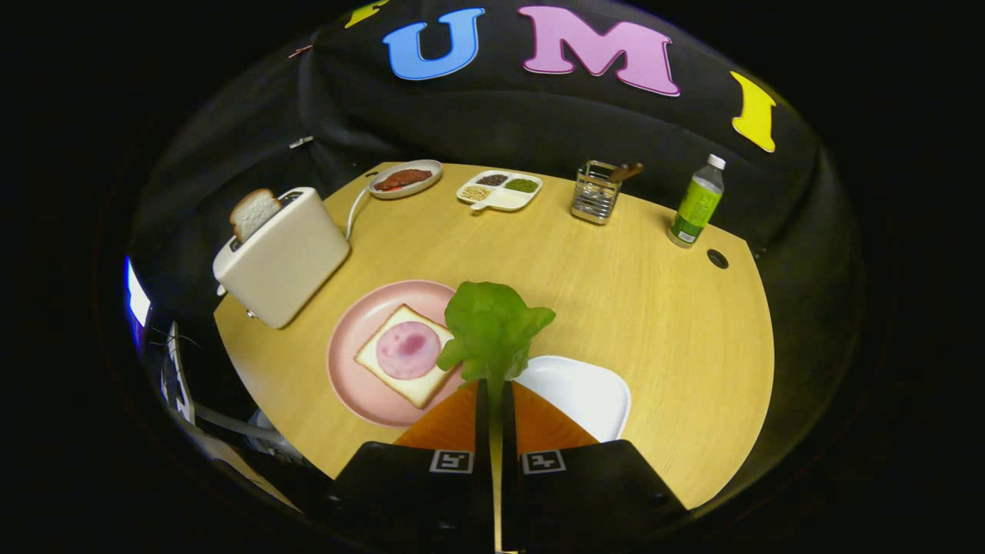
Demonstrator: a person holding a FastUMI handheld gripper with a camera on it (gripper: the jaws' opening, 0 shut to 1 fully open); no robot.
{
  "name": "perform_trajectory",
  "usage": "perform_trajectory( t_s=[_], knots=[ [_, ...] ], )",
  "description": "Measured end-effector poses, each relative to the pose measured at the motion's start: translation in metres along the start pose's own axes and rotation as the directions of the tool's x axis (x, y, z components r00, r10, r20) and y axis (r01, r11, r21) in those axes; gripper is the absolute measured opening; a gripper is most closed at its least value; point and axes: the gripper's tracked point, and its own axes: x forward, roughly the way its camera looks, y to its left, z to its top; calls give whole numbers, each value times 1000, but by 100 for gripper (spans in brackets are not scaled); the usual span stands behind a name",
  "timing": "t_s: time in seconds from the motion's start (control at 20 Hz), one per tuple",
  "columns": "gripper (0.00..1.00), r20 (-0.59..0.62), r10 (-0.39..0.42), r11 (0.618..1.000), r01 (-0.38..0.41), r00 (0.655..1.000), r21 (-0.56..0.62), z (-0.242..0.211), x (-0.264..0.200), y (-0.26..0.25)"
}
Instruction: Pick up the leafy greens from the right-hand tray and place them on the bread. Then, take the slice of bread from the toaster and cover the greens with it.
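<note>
My gripper is shut on the stem end of the leafy greens, which stick up beyond the fingertips, lifted off the table. Below and to the right lies the white tray, partly hidden by the fingers. To the left, a pink plate holds a bread slice topped with a round pink ham slice. Further left stands a cream toaster with a second bread slice poking out of its slot.
Along the table's far edge sit an oval dish with reddish food, a divided white dish of grains, a metal utensil holder and a green bottle. A cable hole lies near the bottle.
</note>
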Motion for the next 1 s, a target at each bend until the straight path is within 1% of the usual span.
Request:
perform_trajectory(
  t_s=[0.15,0.3,0.45,0.5,0.55,0.6,0.65,0.8,1.0],
  knots=[
    [9,-11,56,998,-56,998,-14,15,6,41],
    [8,-39,74,996,-75,997,-43,18,19,66],
    [9,-59,77,995,-81,995,-66,17,27,77],
    [10,-61,73,995,-77,995,-67,17,30,78],
    [13,-60,66,996,-70,996,-63,17,32,77],
    [24,-57,51,997,-55,997,-59,18,33,76],
    [32,-50,44,997,-47,998,-54,21,32,74],
    [99,-37,30,998,-33,999,-61,24,36,74],
    [99,-31,26,997,-28,999,-67,25,32,76]
  ],
)
